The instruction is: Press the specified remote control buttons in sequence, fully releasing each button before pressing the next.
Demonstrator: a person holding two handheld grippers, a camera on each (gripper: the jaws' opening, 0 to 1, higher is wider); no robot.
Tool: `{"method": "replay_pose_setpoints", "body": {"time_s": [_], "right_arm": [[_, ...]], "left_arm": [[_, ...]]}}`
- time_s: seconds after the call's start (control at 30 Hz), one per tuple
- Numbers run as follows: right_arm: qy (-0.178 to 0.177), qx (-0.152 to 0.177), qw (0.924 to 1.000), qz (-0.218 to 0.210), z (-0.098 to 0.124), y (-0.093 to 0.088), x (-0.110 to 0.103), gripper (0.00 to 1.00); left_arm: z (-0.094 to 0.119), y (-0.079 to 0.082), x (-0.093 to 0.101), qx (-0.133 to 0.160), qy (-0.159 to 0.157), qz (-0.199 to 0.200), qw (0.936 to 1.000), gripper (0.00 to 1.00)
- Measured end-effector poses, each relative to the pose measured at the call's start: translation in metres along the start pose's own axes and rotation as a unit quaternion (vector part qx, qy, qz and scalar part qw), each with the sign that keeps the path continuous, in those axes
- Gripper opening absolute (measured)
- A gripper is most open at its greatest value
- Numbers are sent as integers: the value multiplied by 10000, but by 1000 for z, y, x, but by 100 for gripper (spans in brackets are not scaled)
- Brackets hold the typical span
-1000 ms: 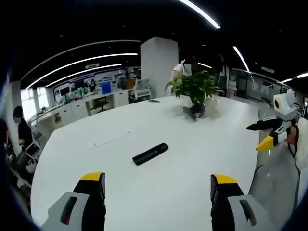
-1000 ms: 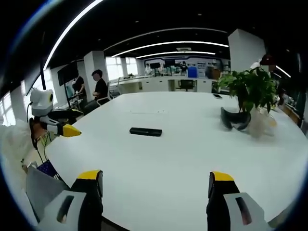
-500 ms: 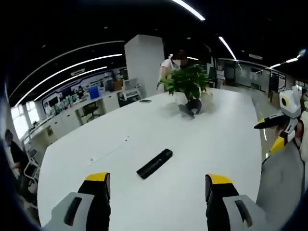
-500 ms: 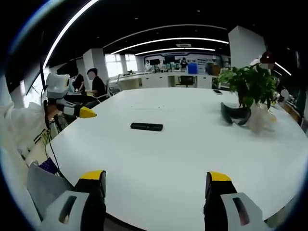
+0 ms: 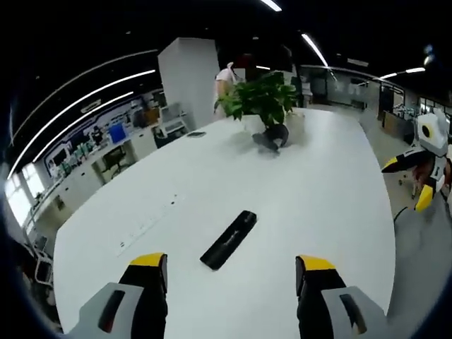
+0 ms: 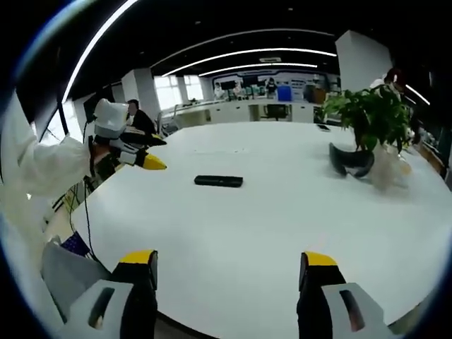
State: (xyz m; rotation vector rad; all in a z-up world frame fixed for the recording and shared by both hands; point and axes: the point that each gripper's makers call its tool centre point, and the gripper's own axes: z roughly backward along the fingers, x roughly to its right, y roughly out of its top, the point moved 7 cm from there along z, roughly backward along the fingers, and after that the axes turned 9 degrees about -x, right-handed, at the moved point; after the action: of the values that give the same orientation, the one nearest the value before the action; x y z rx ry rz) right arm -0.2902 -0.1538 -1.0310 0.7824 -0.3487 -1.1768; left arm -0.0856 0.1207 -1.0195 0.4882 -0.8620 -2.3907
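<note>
Black remote control (image 5: pixel 228 239) on white table (image 5: pixel 318 191) (untouched), both grippers' jaws apart

left hand-held gripper (image 5: pixel 231 272): grey body, black jaws, yellow tips | right hand-held gripper (image 6: pixel 227 268): same | sleeve (image 6: pixel 39 166): white

I'm looking over a large white table (image 5: pixel 318 183). A black remote control (image 5: pixel 228 239) lies flat near its middle. At the far end stand a potted plant (image 5: pixel 265 106) and a dark object (image 5: pixel 270 136) beside it.

open-plan office | white meeting table (image 6: pixel 282 212) | desks (image 6: pixel 240 109) | ceiling strip lights (image 6: pixel 247 56)
</note>
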Motion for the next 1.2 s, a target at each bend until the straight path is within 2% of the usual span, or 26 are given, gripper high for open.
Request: {"method": "replay_pose_setpoints", "body": {"time_s": [0.33,0.5,0.77,0.93,1.0,1.2], "right_arm": [[143,-168,9998,-22,-8,0,1,79],[186,-331,9993,-18,-12,-5,3,79],[161,-371,9991,-148,-14,-4,9,77],[103,-447,9989,-137,-16,-4,12,76],[84,-456,9988,-156,-16,-5,14,76],[55,-438,9988,-190,-14,-3,17,75]], "left_arm": [[-33,4,-15,-409,-218,-286,9985,68],[-56,5,-20,-644,-316,-527,9960,65],[-89,5,-26,-905,-531,-672,9922,61],[-110,6,-30,-1124,-659,-911,9873,55],[-119,8,-31,-1249,-804,-946,9844,55],[-136,7,-33,-1530,-937,-1220,9762,51]]}}
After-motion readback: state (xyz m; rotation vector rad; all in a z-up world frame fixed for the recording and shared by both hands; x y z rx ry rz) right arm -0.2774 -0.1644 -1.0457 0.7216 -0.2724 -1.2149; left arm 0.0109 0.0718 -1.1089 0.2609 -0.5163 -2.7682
